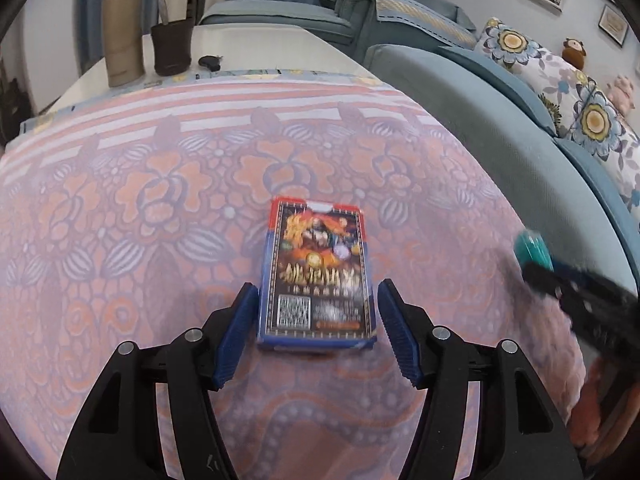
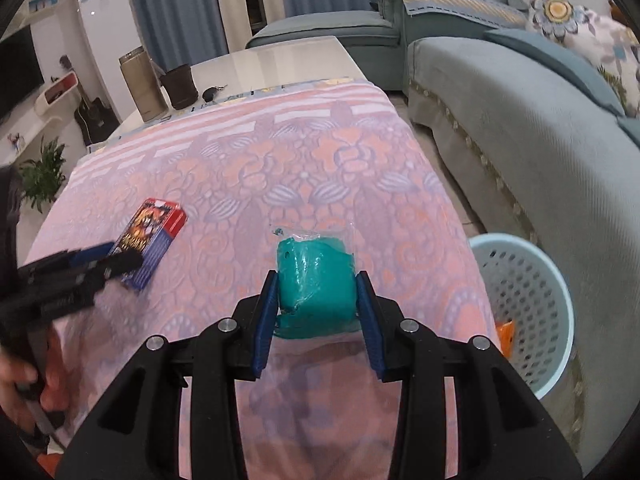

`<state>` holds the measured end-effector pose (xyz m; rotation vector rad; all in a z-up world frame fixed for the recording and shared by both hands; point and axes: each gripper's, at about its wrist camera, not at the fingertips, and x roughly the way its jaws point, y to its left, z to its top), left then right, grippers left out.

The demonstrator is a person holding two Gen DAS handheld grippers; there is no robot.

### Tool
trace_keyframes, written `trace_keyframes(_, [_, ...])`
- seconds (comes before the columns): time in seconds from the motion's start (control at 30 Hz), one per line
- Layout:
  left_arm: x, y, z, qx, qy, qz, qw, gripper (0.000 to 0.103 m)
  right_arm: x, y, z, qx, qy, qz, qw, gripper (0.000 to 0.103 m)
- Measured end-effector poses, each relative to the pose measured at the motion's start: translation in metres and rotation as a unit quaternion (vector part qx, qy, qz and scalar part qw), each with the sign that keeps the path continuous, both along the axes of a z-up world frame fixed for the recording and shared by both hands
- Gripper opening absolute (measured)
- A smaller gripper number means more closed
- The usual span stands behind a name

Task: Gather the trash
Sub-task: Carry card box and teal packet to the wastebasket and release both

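Note:
A red-and-blue card box [image 1: 316,268] lies flat on the floral cloth [image 1: 160,200]. My left gripper [image 1: 318,285] straddles its near end, open: the right pad stands clear of the box and the left pad sits at its edge. My right gripper [image 2: 317,276] is shut on a teal packet in clear wrap [image 2: 316,280], held above the cloth. In the right wrist view the box [image 2: 154,240] lies at the left with the left gripper [image 2: 100,260] over it. The left wrist view shows the right gripper [image 1: 536,268] and the teal packet [image 1: 534,248] at the right edge.
A pale blue perforated basket [image 2: 532,300] stands on the floor between table and sofa [image 2: 520,140], with something orange [image 2: 506,336] in it. A beige tumbler [image 1: 124,36], a dark cup [image 1: 172,46] and a key fob [image 1: 210,62] sit at the table's far end.

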<state>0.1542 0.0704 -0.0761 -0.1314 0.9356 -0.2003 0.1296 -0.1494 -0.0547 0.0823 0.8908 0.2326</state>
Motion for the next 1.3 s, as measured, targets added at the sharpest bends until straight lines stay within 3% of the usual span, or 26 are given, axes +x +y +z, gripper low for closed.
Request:
trace_keyframes(0.17, [0.017, -0.018, -0.005, 0.043, 0.03, -0.01, 0.9986, 0.071, -0.007, -0.007, -0.007, 0.013, 0.007, -0.004, 1.0, 0.035])
trace_keyframes(0.23, [0.017, -0.027, -0.008, 0.069, 0.033, -0.009, 0.997, 0.069, -0.007, -0.009, -0.01, 0.021, 0.011, -0.005, 1.0, 0.035])
trace_keyframes(0.27, [0.018, -0.03, -0.008, 0.087, 0.034, -0.007, 0.9956, 0.062, -0.007, -0.011, -0.012, 0.024, 0.013, -0.007, 1.0, 0.035])
trace_keyframes(0.33, [0.017, -0.035, -0.008, 0.115, 0.028, -0.005, 0.9929, 0.058, -0.008, -0.013, -0.012, 0.032, 0.012, -0.008, 0.999, 0.035])
trace_keyframes(0.43, [0.011, -0.035, -0.003, 0.091, 0.019, -0.005, 0.9956, 0.057, -0.01, -0.017, -0.007, 0.041, 0.006, -0.009, 0.999, 0.035])
trace_keyframes(0.63, [-0.003, -0.05, 0.039, 0.042, -0.055, -0.027, 0.9972, 0.057, -0.017, -0.032, 0.017, 0.051, -0.027, -0.022, 0.998, 0.035])
trace_keyframes(0.83, [-0.005, -0.099, 0.088, -0.003, -0.108, -0.081, 0.9908, 0.057, -0.026, -0.071, 0.048, 0.05, -0.068, -0.069, 0.994, 0.035])
trace_keyframes(0.97, [0.004, -0.149, 0.1, -0.019, -0.119, -0.126, 0.9847, 0.057, -0.03, -0.11, 0.06, 0.046, -0.082, -0.12, 0.988, 0.035])
trace_keyframes(1.17, [0.018, -0.218, 0.083, -0.04, -0.091, -0.189, 0.9769, 0.057, -0.029, -0.175, 0.045, 0.065, -0.056, -0.203, 0.975, 0.035])
trace_keyframes(1.3, [0.032, -0.256, 0.052, -0.05, -0.054, -0.222, 0.9723, 0.057, -0.023, -0.21, 0.014, 0.084, -0.009, -0.249, 0.965, 0.035])
